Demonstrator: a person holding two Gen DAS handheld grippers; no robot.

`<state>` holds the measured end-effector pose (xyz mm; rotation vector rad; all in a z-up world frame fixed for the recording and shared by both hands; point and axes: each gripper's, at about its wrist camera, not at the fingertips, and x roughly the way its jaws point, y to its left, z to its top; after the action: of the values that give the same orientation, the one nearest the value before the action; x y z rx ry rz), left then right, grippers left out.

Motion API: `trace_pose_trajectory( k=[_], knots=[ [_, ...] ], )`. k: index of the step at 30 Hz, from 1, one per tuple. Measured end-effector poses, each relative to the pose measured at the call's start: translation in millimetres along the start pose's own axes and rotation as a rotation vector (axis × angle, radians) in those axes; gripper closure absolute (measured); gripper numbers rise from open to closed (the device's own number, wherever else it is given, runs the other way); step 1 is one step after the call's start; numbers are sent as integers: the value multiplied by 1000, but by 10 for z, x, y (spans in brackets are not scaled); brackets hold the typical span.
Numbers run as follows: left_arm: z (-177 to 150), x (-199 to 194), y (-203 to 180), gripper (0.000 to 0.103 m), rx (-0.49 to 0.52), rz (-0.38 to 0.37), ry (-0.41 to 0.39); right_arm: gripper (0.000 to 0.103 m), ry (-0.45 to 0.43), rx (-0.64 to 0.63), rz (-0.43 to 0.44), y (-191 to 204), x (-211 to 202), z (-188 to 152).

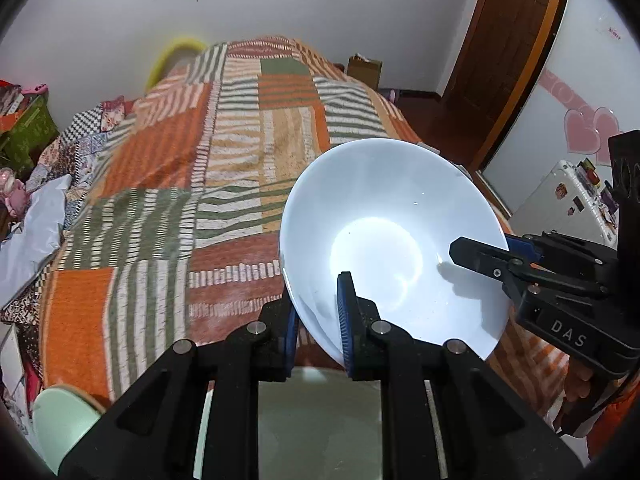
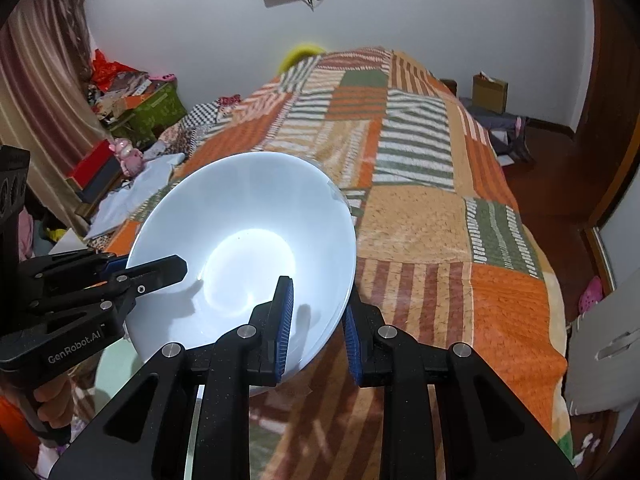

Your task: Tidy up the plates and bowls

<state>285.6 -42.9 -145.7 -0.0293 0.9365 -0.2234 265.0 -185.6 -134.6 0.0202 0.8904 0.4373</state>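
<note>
Above the patchwork bed (image 1: 248, 168) we hold the white bowl (image 1: 384, 220) tilted, left claw (image 1: 320, 320) and right claw (image 2: 316, 320) clenched on opposite rims to share its weight.

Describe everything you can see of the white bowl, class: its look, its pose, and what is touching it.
The white bowl is glossy, ceramic-looking, wide and deep, with a flat round base that glares under the light. It appears empty and is held tilted above the patchwork bedspread. Both grippers pinch its rim from opposite sides: the left gripper and the right gripper each have one blue-padded finger inside the bowl and one outside.
</note>
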Motion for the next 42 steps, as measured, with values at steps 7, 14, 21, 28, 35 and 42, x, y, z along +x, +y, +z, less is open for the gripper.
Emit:
trace_pose_trajectory(
  k=[7, 14, 21, 28, 35, 42],
  knots=[
    [-152, -431, 77, 85, -12, 19, -44, 81, -34, -24, 24, 277, -171, -40],
    [-374, -814, 287, 85, -49, 47, -78, 81, -46, -68, 57, 616, -230, -97],
    [-598, -1149, 564, 85, -83, 73, -109, 81, -50, -114, 90, 1011, -257, -165],
    [-808, -1450, 889, 85, -118, 119, -134, 81, -42, -150, 140, 1420, -175, -219],
    [-1041, -1646, 1193, 86, -164, 166, -142, 81, -25, -187, 188, 1766, -64, -276],
    [-1274, -1728, 1478, 85, -213, 199, -132, 81, 15, -207, 229, 2013, 96, -346]
  ],
)
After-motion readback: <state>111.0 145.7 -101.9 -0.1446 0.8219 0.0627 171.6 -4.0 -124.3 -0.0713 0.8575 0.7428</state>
